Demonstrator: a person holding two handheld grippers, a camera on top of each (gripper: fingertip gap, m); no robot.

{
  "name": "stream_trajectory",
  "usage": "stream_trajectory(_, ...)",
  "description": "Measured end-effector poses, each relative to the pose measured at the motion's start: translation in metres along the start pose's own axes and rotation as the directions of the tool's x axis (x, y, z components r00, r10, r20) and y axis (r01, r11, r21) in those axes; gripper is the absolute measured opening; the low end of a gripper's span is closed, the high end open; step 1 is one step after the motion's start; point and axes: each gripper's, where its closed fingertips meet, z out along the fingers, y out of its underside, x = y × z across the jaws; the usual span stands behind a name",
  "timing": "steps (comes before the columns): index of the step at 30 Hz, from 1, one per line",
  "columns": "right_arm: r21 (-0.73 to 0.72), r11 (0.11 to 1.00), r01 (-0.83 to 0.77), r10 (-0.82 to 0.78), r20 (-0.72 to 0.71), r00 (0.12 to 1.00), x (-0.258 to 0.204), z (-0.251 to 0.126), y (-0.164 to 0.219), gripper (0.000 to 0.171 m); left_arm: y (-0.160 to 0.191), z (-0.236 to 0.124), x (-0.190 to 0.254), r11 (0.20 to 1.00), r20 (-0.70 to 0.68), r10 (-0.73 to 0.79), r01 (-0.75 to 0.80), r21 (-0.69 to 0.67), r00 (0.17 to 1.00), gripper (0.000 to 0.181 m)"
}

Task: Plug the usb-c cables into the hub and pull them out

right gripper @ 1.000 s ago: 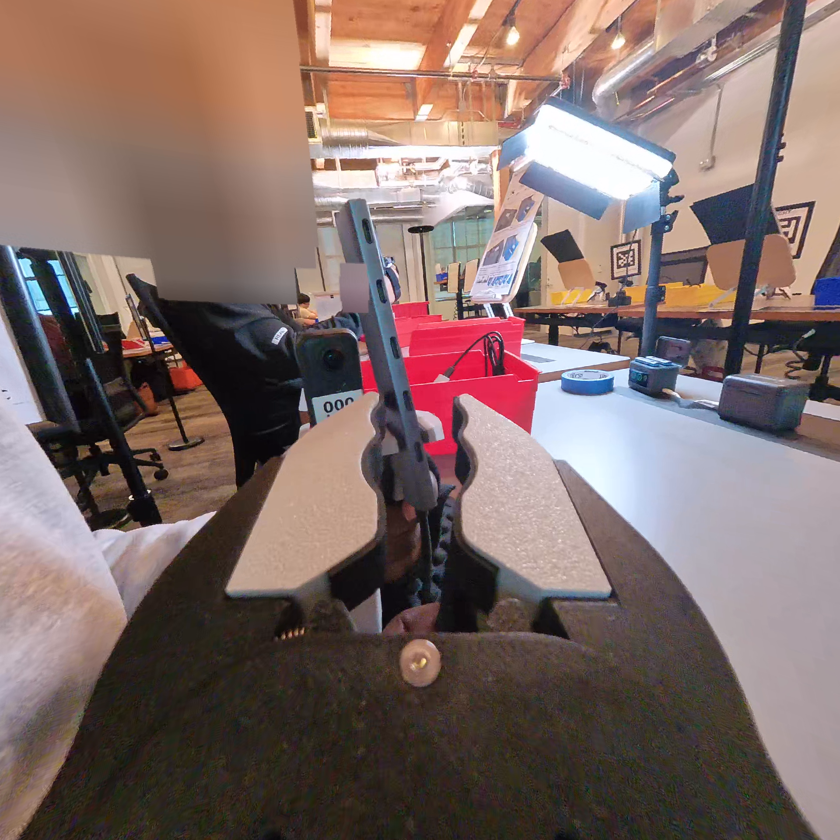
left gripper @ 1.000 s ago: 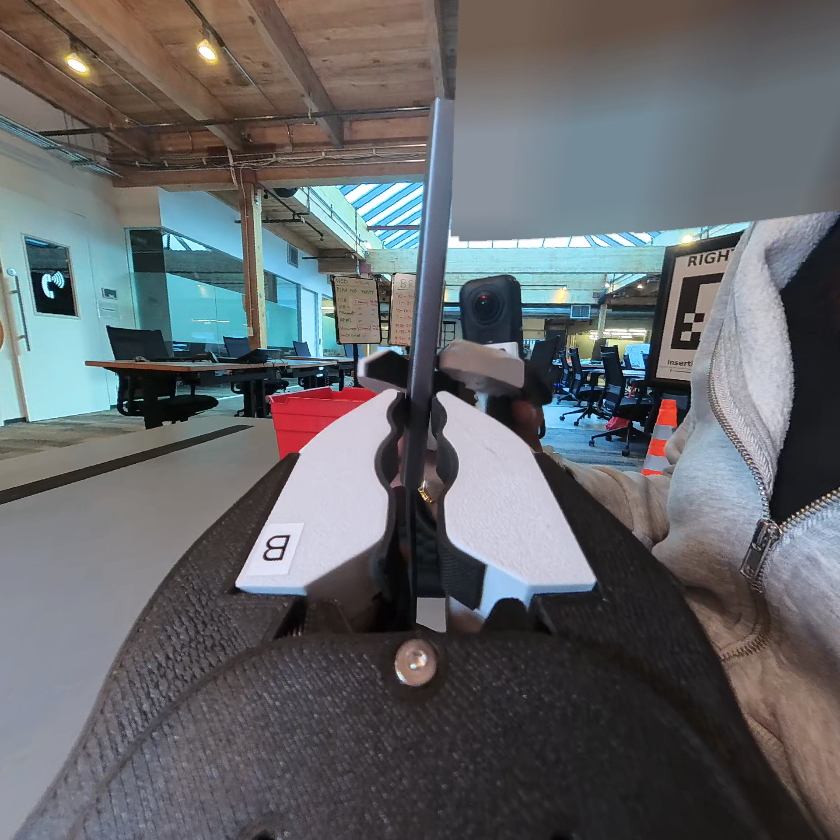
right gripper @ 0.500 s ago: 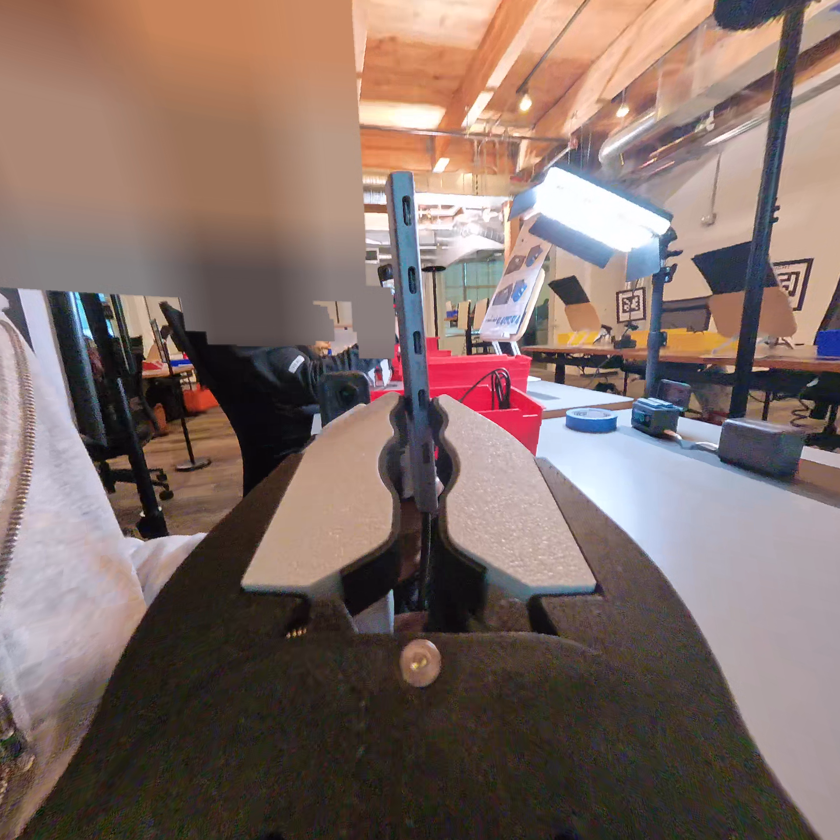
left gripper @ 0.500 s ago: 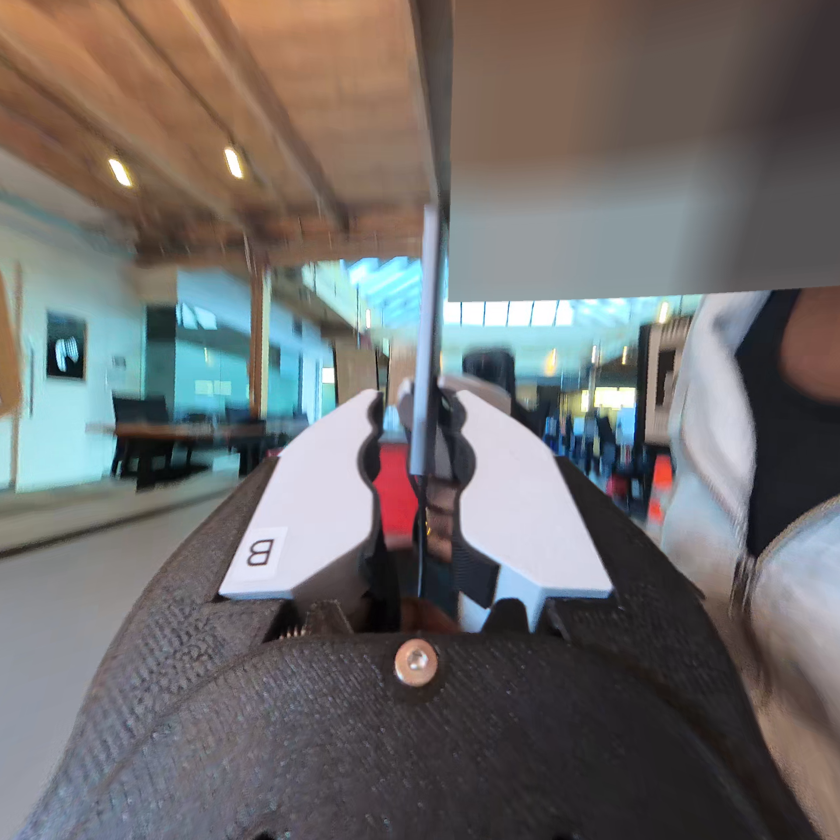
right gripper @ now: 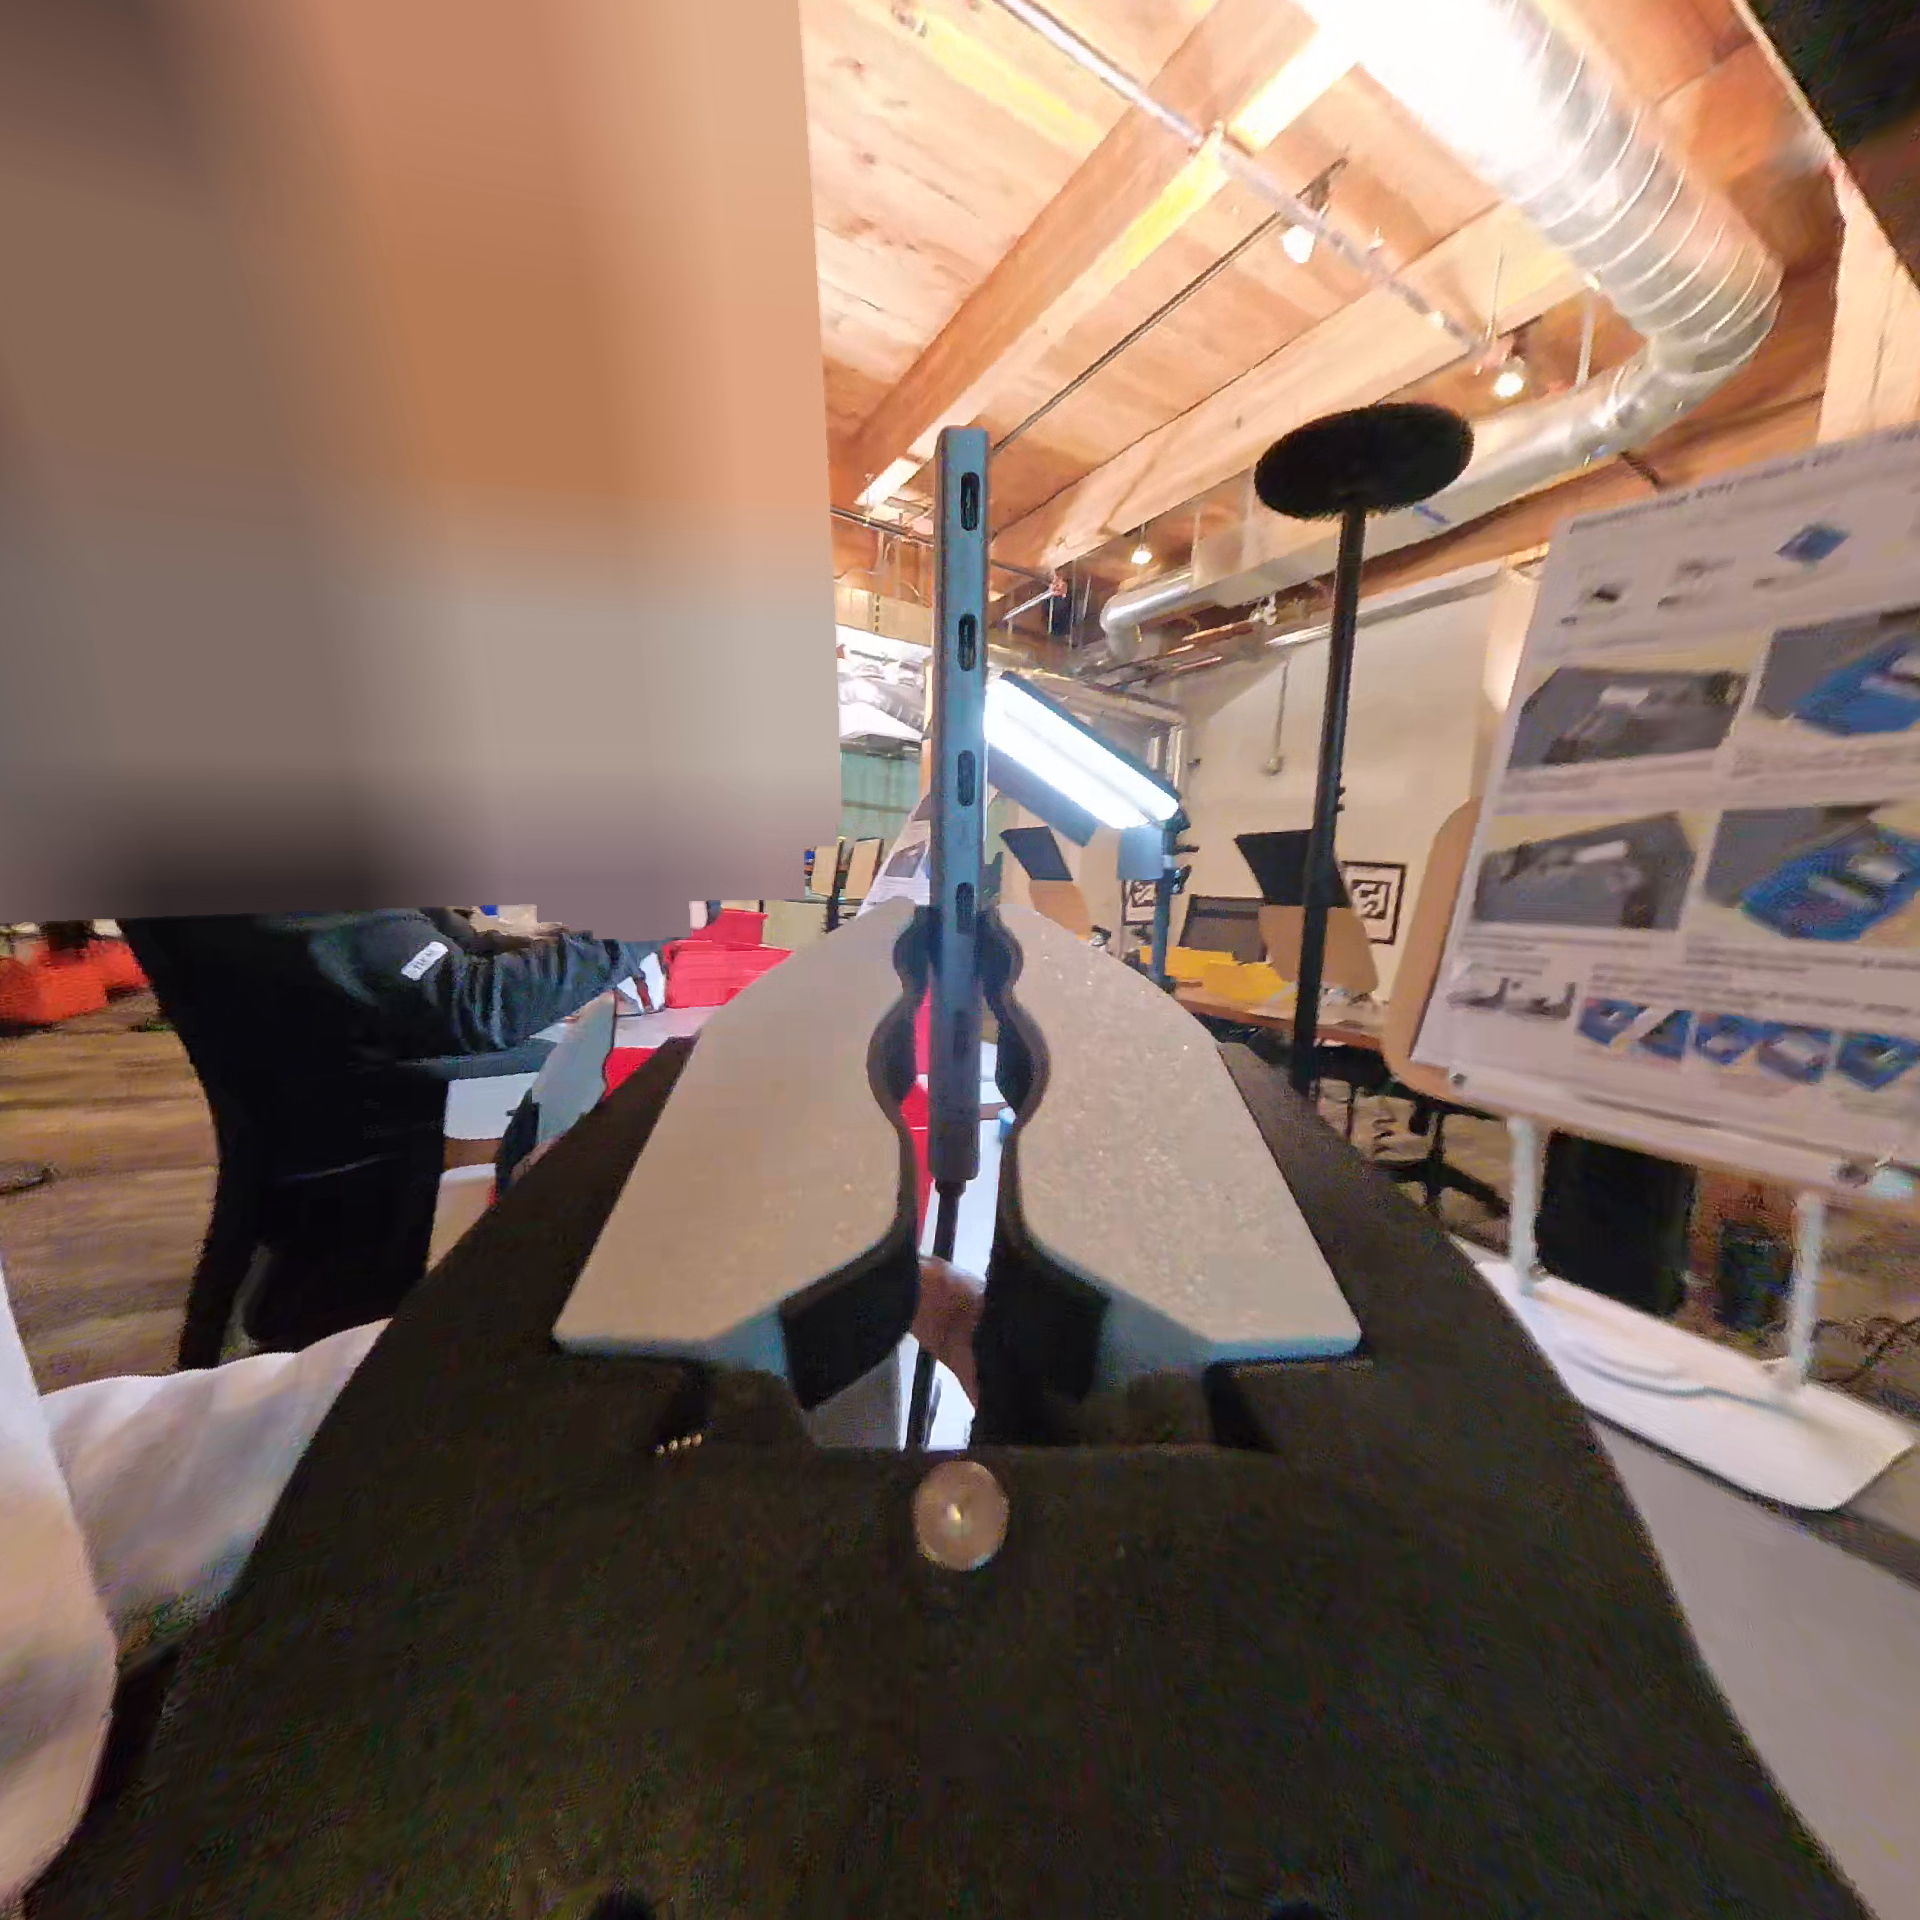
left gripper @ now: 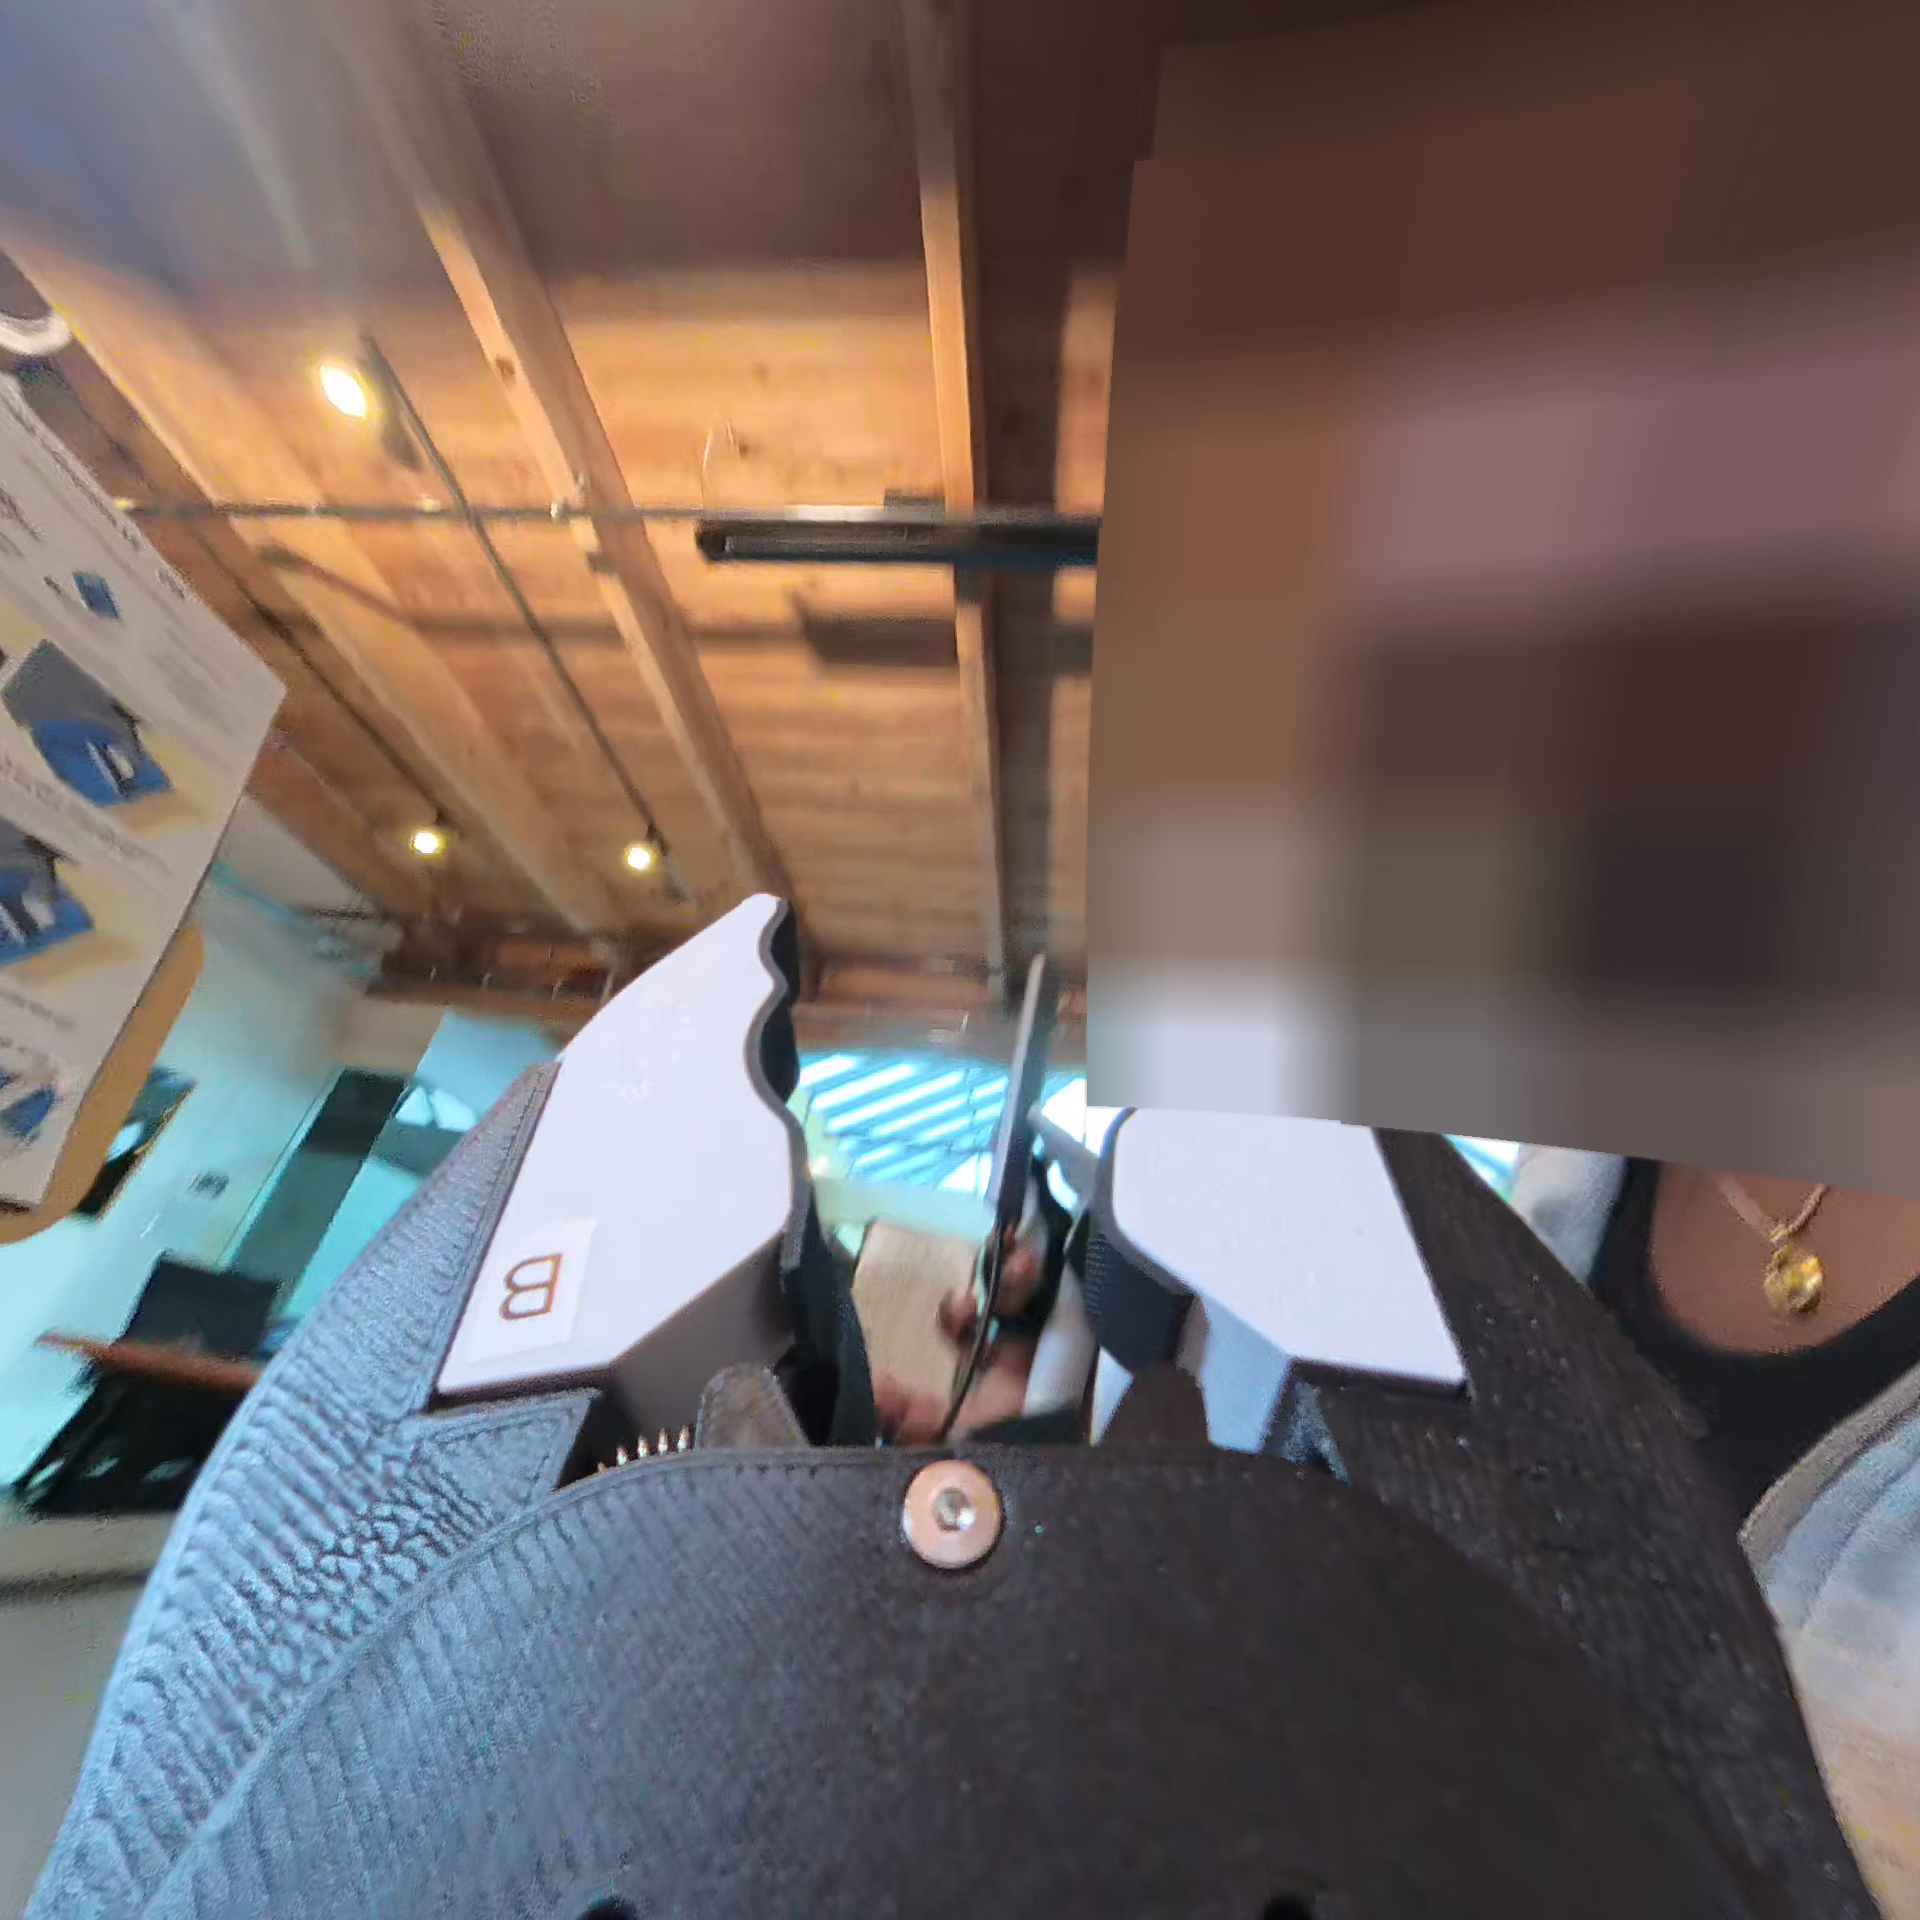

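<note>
The hub [right gripper: 961,727] is a thin grey bar with several slot ports along its edge. It stands upright, clamped between the fingers of my right gripper [right gripper: 956,920], which is shut on its lower part. A dark cable [right gripper: 940,1236] leaves the hub's bottom end between the fingers. In the left wrist view the hub [left gripper: 1023,1091] shows edge-on between the fingers of my left gripper [left gripper: 935,1039]. That gripper is open wide and does not touch the hub, which stands nearer its right finger [left gripper: 1278,1247]. No separate usb-c cable is in view.
A picture board [right gripper: 1704,831] on a white stand is on the grey table [right gripper: 1766,1662] at the right. A black pole stand [right gripper: 1340,727] and a light panel [right gripper: 1081,769] are behind. A person in dark clothes [right gripper: 343,1039] and red bins [right gripper: 727,956] are at the left.
My right gripper closed on the hub. My left gripper let go of it and opened wide. Both views tilted up toward the ceiling, and the hub now stands straight upright.
</note>
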Motion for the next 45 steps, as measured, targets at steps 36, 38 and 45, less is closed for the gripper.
stream_trajectory(36, -0.998, -0.003, -0.057, -0.218, -0.055, 0.974, 0.295, -0.229, 0.115, 0.040, 0.081, 0.003, -0.006, 0.888, -0.002, 0.162, -0.147, -0.435, 0.987, 0.044)
stream_trajectory(38, -0.980, 0.193, -0.055, -0.291, -0.110, 0.950, 0.293, -0.195, 0.091, 0.054, 0.084, 0.002, -0.007, 0.880, 0.006, 0.155, -0.135, -0.455, 0.988, 0.041)
stream_trajectory(45, -0.182, 0.983, 0.021, -0.084, -0.348, 0.934, 0.151, -0.052, -0.071, 0.071, 0.097, -0.002, -0.016, 0.829, 0.035, 0.217, -0.165, -0.534, 0.976, 0.037)
